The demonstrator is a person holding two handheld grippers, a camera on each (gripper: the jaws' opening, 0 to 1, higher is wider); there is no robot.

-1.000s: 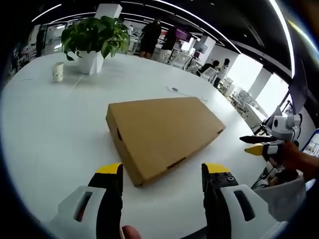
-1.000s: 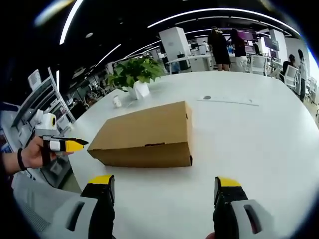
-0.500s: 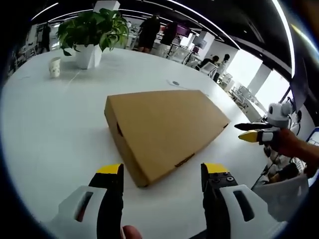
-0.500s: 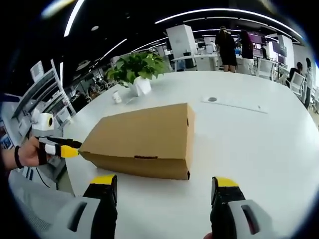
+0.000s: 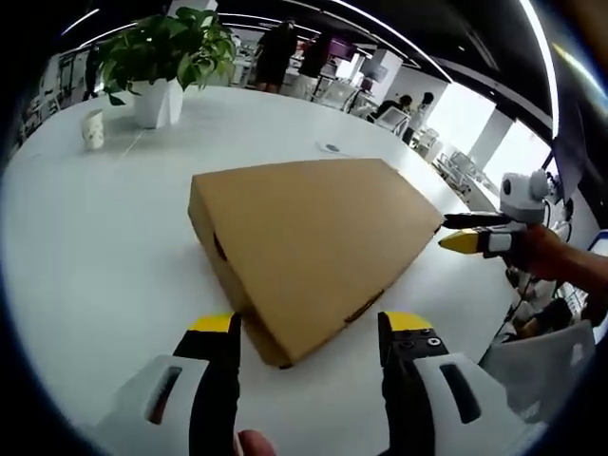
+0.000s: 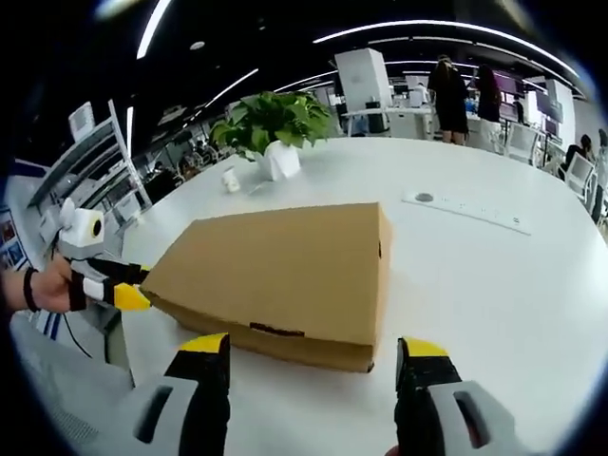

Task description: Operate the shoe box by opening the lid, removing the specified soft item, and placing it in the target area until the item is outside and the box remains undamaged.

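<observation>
Both grippers have drawn closer to the cardboard shoe box (image 5: pixel 304 247) over the last second: it fills more of each view than it did, and its near edge now sits almost between the yellow tips. Its lid is shut and flat, so the opening step looks not yet begun and the soft item, judged to be inside, stays hidden. The left gripper (image 5: pixel 309 328) has its jaws spread wide with nothing between them, poised just short of the box's near corner; the right gripper (image 6: pixel 313 350) is likewise wide and empty, facing a long side wall with a small slot. The box lies on the round white table (image 5: pixel 85 237).

From the left gripper view, the right gripper appears at the right, close to the box's far corner, though contact is unclear. The right gripper view shows the left gripper at the left, at the box's opposite end, held in a hand (image 6: pixel 43 285). A potted plant (image 6: pixel 266 128) and a small paper cup (image 5: pixel 92 128) stand well beyond the box
</observation>
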